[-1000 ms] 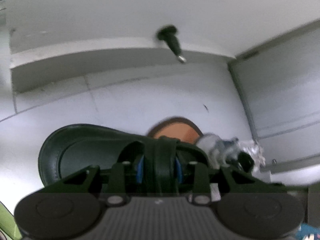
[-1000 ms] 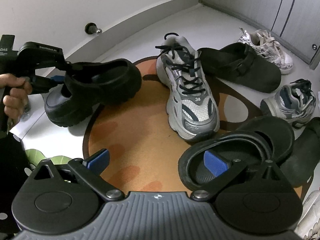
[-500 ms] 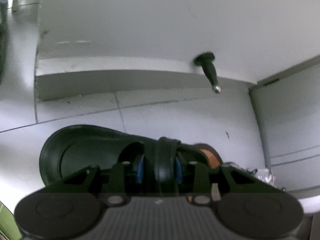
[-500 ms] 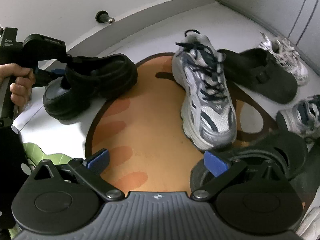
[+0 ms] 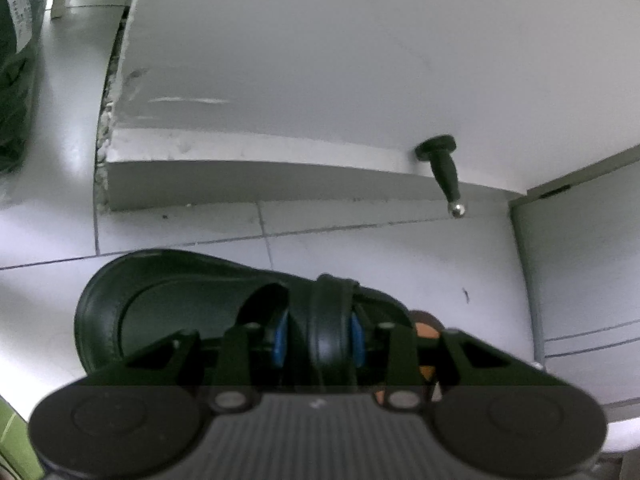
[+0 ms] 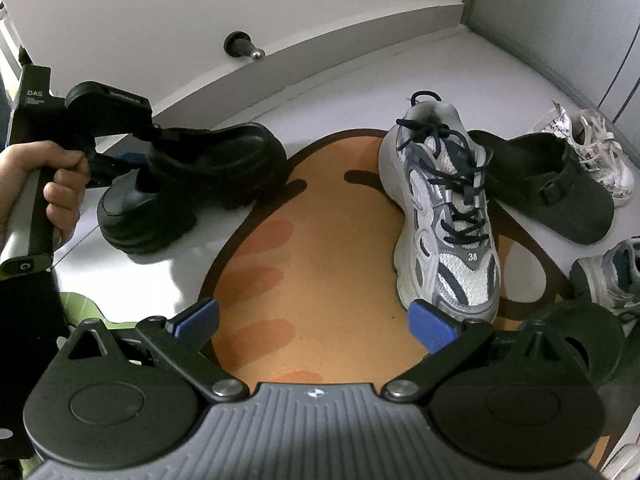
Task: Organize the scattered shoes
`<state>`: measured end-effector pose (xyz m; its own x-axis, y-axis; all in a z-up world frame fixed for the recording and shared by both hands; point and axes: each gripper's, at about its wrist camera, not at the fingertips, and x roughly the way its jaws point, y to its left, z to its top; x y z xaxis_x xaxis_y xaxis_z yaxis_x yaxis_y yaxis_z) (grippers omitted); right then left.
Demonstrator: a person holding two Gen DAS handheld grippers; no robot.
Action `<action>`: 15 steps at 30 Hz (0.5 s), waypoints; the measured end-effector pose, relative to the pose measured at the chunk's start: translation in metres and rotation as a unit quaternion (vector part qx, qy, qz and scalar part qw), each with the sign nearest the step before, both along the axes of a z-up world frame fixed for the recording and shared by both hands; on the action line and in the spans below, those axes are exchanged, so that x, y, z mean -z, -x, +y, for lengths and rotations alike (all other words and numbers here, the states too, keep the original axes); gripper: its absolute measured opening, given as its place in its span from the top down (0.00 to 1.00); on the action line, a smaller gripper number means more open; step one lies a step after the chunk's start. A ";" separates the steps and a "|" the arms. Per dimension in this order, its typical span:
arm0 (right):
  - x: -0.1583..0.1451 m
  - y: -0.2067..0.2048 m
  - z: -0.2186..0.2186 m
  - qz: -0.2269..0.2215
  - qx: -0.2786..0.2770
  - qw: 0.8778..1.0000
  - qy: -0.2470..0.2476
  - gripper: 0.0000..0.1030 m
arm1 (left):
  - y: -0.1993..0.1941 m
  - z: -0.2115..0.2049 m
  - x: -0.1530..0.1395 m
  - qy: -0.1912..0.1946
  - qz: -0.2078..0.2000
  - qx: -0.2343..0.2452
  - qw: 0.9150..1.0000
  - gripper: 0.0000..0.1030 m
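My left gripper (image 5: pixel 318 340) is shut on the strap of a black chunky shoe (image 5: pixel 168 304). In the right wrist view that shoe (image 6: pixel 216 160) hangs from the left gripper (image 6: pixel 120 160) just above its mate, a black shoe (image 6: pixel 136 220) that stands on the white floor by the wall. My right gripper (image 6: pixel 314 324) is open and empty above the orange mat (image 6: pixel 320 260). A grey and white sneaker (image 6: pixel 448 216) lies on the mat just ahead of my right fingertip.
A black clog (image 6: pixel 560 188), a white patterned sneaker (image 6: pixel 592 148), a grey sneaker (image 6: pixel 612 276) and a black sandal (image 6: pixel 576 344) lie to the right. A door stopper (image 6: pixel 244 46) sticks out of the white wall; it also shows in the left wrist view (image 5: pixel 444 172). Grey cabinet doors (image 6: pixel 560 8) stand at the far right.
My left gripper has carried the black shoe left, off the mat, toward the wall and over its mate. My right gripper has drawn away from the black sandal, leftward over the mat.
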<state>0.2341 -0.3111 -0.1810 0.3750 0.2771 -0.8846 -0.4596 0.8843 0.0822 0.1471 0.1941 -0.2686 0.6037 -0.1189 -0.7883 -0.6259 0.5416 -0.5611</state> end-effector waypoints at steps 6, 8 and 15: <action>0.000 0.001 -0.007 0.001 0.009 1.000 -0.001 0.00 | 0.003 0.003 -0.001 -0.013 0.010 -0.015 1.000 0.68; 0.000 0.002 -0.009 0.002 0.012 1.000 0.000 0.00 | 0.000 0.002 0.001 -0.010 0.013 -0.006 1.000 0.66; -0.003 0.006 -0.014 -0.003 0.015 1.000 0.008 0.00 | -0.008 -0.028 -0.011 -0.066 0.025 0.064 0.995 0.37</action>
